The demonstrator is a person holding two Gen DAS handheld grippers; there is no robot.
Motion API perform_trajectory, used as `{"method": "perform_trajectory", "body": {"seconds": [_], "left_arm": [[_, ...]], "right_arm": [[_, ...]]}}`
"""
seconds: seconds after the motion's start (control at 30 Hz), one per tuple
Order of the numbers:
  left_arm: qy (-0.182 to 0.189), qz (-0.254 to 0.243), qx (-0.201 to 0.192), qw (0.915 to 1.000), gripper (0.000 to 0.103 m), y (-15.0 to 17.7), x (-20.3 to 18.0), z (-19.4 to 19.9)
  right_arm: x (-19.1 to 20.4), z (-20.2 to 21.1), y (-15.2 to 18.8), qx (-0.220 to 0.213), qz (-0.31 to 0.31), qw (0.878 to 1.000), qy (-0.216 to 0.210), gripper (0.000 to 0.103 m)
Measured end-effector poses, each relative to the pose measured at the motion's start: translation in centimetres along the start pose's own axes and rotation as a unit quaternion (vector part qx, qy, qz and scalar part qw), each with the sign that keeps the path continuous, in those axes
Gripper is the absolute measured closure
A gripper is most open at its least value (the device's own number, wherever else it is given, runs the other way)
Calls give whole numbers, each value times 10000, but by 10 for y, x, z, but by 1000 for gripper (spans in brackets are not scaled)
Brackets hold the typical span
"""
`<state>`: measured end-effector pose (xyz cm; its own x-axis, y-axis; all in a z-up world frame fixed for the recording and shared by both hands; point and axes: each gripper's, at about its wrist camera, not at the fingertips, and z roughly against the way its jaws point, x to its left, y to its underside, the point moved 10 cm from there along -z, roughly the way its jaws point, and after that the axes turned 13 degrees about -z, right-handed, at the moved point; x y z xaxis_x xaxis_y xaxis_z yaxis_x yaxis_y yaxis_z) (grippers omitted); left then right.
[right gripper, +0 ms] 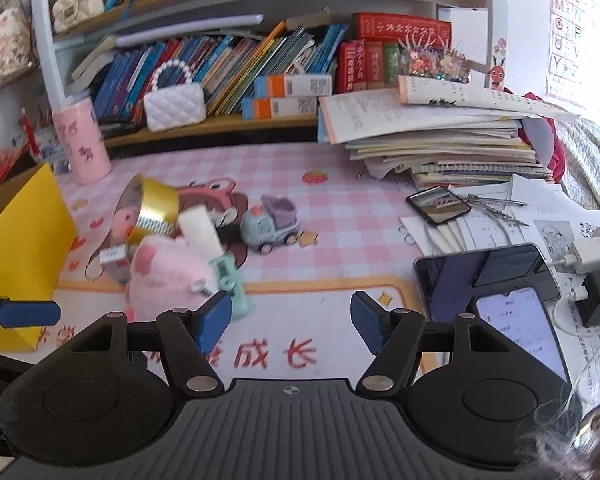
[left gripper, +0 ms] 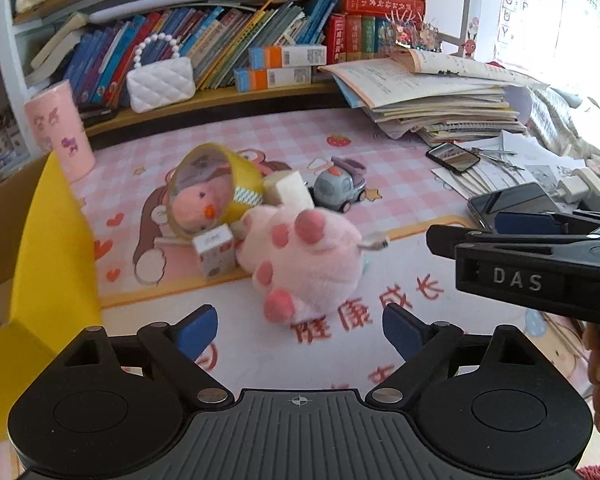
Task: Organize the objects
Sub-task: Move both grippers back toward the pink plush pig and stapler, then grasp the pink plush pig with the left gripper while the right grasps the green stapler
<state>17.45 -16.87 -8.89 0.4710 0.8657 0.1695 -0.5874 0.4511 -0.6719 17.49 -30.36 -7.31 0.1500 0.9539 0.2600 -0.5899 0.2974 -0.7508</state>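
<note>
On the desk mat (left gripper: 380,152): one plush paw (left gripper: 304,256), one toy truck (left gripper: 340,184), one tape roll (left gripper: 216,188).

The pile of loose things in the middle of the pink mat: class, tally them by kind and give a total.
Plush toys: 1, the pink paw
Tape rolls: 1, yellow
Toy trucks: 1
Small boxes: 1
White blocks: 1
Mint green items: 1, partly hidden behind the paw
Total: 6

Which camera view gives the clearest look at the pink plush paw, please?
The left wrist view: the pink plush paw lies central, pads facing the camera. The right wrist view shows it lower left, side-on, partly hidden by a gripper finger.
</note>
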Motion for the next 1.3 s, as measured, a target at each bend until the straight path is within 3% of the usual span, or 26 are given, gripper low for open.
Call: {"method": "perform_trajectory", "body": {"seconds": [0.47,0.83,1.0,1.13,1.3], "left_arm": [[-358,-341,342,9982,11,-23,-4,-50],[-367,-96,530,9979,12,-27,4,-80],[-219,-231,317,9990,36,-26,3,-62],[127,-47,66,9999,36,-23,7,-34],[256,274,-87,9993,36,-10,16,-2]], "right_arm": [[-27,-18,-15,-24,-395,9992,47,39],[-28,-24,-14,80,-368,9993,20,39],[-24,-26,-12,134,-285,9995,-35,39],[-17,-33,-11,201,-226,9995,-128,39],[-2,-53,-7,471,-183,9982,-324,42]]}}
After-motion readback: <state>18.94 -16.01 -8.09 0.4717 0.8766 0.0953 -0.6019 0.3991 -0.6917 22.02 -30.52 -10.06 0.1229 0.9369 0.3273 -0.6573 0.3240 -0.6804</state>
